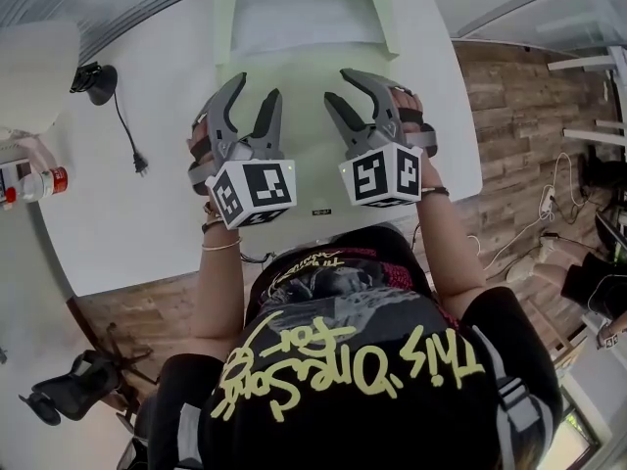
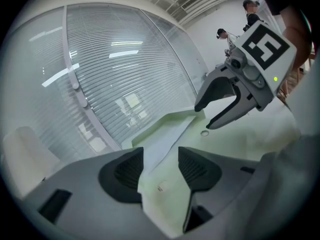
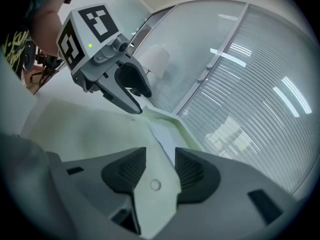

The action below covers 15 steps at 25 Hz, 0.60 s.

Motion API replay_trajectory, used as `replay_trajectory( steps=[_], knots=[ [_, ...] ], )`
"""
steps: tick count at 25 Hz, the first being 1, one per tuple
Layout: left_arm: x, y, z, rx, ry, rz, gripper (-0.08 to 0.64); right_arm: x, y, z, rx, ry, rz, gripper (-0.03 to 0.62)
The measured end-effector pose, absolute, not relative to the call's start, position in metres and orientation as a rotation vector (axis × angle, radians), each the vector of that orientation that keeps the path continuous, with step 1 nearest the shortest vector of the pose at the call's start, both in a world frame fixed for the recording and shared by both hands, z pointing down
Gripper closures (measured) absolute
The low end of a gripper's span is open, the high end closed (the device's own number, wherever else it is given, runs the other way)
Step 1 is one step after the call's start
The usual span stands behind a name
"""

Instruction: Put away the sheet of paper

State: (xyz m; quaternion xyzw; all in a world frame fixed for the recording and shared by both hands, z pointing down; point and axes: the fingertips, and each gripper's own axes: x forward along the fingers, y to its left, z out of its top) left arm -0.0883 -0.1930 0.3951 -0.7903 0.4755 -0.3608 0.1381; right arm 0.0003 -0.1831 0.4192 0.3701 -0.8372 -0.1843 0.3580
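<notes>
A white sheet of paper (image 1: 309, 13) lies on the far part of a pale green folder (image 1: 227, 27) spread on the white table. My left gripper (image 1: 257, 91) and right gripper (image 1: 336, 83) hover side by side above the folder's near part, short of the sheet, both open and holding nothing. In the left gripper view the open jaws (image 2: 160, 166) frame the paper (image 2: 165, 139) and green folder (image 2: 235, 139), with the right gripper (image 2: 204, 117) to the right. In the right gripper view the open jaws (image 3: 160, 169) point at the paper (image 3: 162, 134); the left gripper (image 3: 142, 101) hangs to the left.
A black device (image 1: 95, 81) with a cable and plug (image 1: 137, 160) lies at the table's left, near a bottle (image 1: 34, 184). The table's near edge (image 1: 147, 284) meets wooden floor. A glass wall with blinds (image 2: 125, 59) stands behind the table. People (image 2: 250, 14) stand far off.
</notes>
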Motion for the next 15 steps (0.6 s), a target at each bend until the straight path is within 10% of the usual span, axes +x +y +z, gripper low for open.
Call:
replay_trajectory(
  steps=[15],
  knots=[
    [-0.096,-0.173,0.372,-2.406,1.455,-0.840,0.408,0.001,-0.169,0.370,1.187,-2.370,-0.304,0.487]
  ],
)
